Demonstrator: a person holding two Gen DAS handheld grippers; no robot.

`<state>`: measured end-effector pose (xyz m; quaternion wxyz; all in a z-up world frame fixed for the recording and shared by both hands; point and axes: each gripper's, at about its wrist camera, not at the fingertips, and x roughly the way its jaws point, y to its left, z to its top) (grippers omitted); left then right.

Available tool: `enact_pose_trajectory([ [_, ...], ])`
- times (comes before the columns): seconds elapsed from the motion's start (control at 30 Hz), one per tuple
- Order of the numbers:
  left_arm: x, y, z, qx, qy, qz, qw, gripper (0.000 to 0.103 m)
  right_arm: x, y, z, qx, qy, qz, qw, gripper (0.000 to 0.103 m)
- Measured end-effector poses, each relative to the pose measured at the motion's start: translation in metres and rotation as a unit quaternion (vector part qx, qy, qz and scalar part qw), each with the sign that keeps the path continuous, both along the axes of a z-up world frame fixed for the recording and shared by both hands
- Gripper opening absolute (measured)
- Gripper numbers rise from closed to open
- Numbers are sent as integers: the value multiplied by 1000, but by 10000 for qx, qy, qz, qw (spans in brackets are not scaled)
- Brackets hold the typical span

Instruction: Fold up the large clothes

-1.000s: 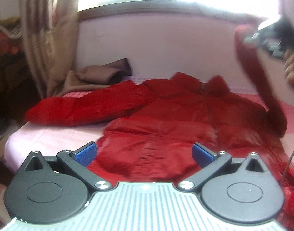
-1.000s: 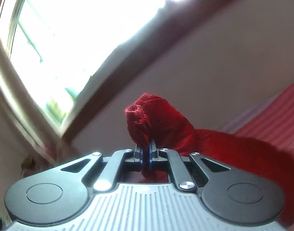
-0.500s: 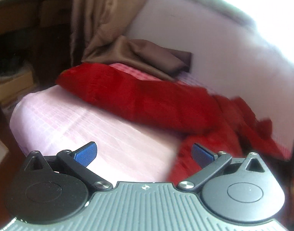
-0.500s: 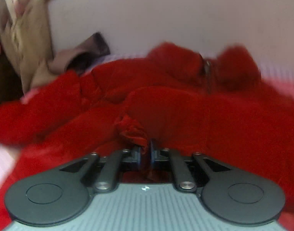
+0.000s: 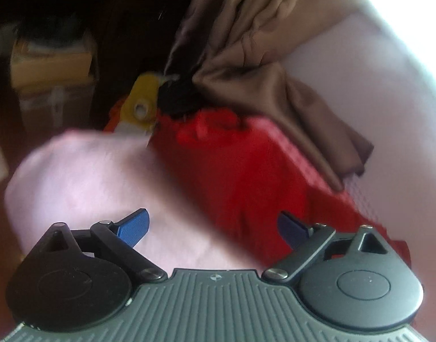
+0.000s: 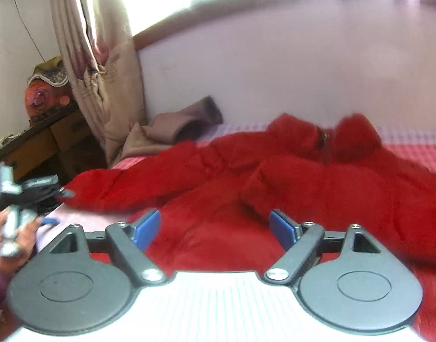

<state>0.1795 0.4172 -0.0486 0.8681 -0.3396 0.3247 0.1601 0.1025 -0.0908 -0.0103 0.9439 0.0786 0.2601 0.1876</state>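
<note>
The left gripper (image 5: 213, 226) filled the lower frame, its jaws closing with nothing between them. Beyond it a red jacket sleeve (image 5: 240, 159) ran from centre to lower right across the pink bed (image 5: 83, 176), brown curtain (image 5: 269, 57) draped above.

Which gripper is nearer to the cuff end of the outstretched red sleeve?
Left. The left gripper, jaws closing with nothing between them, faces the sleeve cuff. The right gripper, jaws opening, hovers over the jacket body.

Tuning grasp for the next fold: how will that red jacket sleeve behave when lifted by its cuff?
Probably floppy: the red jacket lies rumpled on the bed. Its sleeve looks puffy, so likely bulky but light. Expect the rest to drag behind.
</note>
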Motion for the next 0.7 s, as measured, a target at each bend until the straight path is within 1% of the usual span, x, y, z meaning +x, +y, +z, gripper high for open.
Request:
enact_pose_trajectory([
  [0.03, 6, 2, 1, 44, 3, 16, 10000, 79, -6, -6, -2, 1, 3, -32, 10000, 84],
  [0.07, 11, 2, 1, 85, -18, -67, 9999, 41, -10, -10, -7, 17, 5, -72, 10000, 84],
  [0.1, 20, 1, 1, 141, 91, -178, 9997, 8, -18, -17, -8, 71, 16, -127, 9999, 84],
  [0.13, 28, 0, 1, 186, 200, -194, 9994, 8, -30, -23, -8, 130, 31, -180, 9997, 84],
  [0.2, 31, -10, 12, 408, 101, 10, 9991, 3, -43, -38, -10, 246, 53, -368, 9990, 84],
  [0.27, 28, -35, 44, 764, -222, -94, 9968, 3, -56, -54, -9, 350, 37, -577, 9977, 84],
  [0.33, 21, -67, 80, 911, -687, -372, 9928, 3, -69, -72, -6, 406, -17, -830, 9957, 84],
  [0.43, 10, -134, 139, 1195, -1346, -939, 9792, 3, -79, -101, -5, 477, -45, -1179, 9919, 84],
  [0.53, 3, -204, 183, 1227, -1853, -1605, 9617, 3, -88, -126, -6, 647, -27, -1492, 9867, 84],
  [0.57, 4, -227, 192, 1230, -1921, -1817, 9565, 3, -91, -133, -7, 758, -42, -1581, 9845, 84],
  [0.63, 5, -272, 202, 1199, -1996, -2265, 9458, 3, -96, -145, -8, 871, -91, -1678, 9819, 84],
  [0.7, 4, -318, 202, 1249, -2022, -2661, 9342, 3, -101, -152, -9, 871, -158, -1715, 9812, 84],
])
